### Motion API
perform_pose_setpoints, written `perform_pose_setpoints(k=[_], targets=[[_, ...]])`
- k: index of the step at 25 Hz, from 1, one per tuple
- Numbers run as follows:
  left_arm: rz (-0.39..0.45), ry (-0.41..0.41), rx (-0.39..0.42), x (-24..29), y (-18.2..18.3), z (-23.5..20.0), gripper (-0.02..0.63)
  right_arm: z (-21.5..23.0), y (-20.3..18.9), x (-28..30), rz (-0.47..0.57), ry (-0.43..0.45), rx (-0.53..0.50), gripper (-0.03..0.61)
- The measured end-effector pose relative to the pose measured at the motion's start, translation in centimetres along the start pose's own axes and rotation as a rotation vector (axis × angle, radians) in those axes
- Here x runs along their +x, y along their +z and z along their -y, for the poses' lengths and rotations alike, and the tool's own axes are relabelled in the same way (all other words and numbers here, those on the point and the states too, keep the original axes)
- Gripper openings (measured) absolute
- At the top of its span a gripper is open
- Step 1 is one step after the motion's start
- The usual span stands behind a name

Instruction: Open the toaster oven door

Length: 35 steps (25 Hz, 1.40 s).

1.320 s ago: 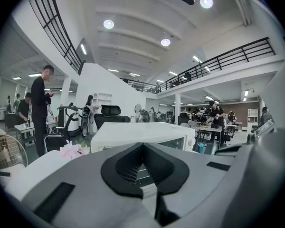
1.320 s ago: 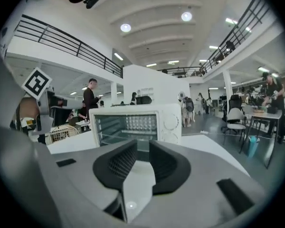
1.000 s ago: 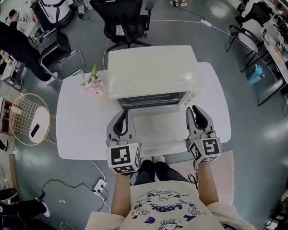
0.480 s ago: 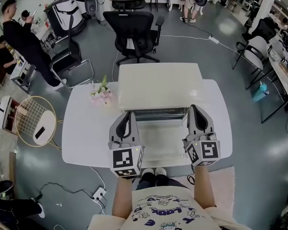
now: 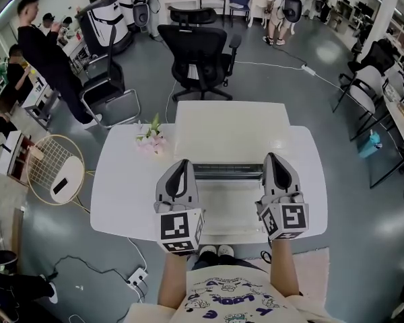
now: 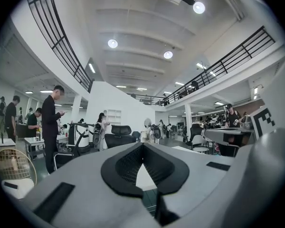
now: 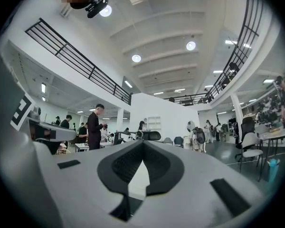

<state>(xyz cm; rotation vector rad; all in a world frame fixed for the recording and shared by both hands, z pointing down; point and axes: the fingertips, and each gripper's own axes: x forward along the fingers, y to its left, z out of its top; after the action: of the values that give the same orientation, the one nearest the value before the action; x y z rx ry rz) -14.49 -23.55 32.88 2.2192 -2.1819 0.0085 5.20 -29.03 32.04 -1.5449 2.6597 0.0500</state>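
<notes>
The white toaster oven (image 5: 230, 132) stands on the white table (image 5: 121, 187). Its door (image 5: 227, 204) hangs down flat toward me, and the dark opening (image 5: 227, 172) with its rack shows behind it. My left gripper (image 5: 180, 175) hovers over the door's left edge and my right gripper (image 5: 277, 171) over its right edge. Neither touches the door. In the left gripper view the left gripper (image 6: 142, 146) points across the room with its tips together and nothing between them. The right gripper (image 7: 143, 144) looks the same in its own view.
A small bunch of pink flowers (image 5: 150, 140) lies on the table left of the oven. A black office chair (image 5: 200, 52) stands behind the table. A round wire stand (image 5: 54, 170) and a metal chair (image 5: 111, 99) are at the left, near several people. A power strip (image 5: 136, 275) lies on the floor.
Both grippers have lifted off the door and come nearer the head camera. The right gripper's jaws have come together. The head view has tilted up, showing more of the room.
</notes>
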Motion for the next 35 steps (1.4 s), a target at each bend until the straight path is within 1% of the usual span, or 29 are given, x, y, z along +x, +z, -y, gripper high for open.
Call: perform_pose_setpoints(k=[10, 35], targets=[[0.011, 0.005, -0.003, 0.4, 0.2, 0.2, 0.005, -0.1, 0.6, 0.4, 0.006, 0.008, -0.012, -0.003], [0.009, -0.004, 0.002, 0.9, -0.3, 0.4, 0.005, 0.3, -0.1, 0.6, -0.007, -0.001, -0.02, -0.005]])
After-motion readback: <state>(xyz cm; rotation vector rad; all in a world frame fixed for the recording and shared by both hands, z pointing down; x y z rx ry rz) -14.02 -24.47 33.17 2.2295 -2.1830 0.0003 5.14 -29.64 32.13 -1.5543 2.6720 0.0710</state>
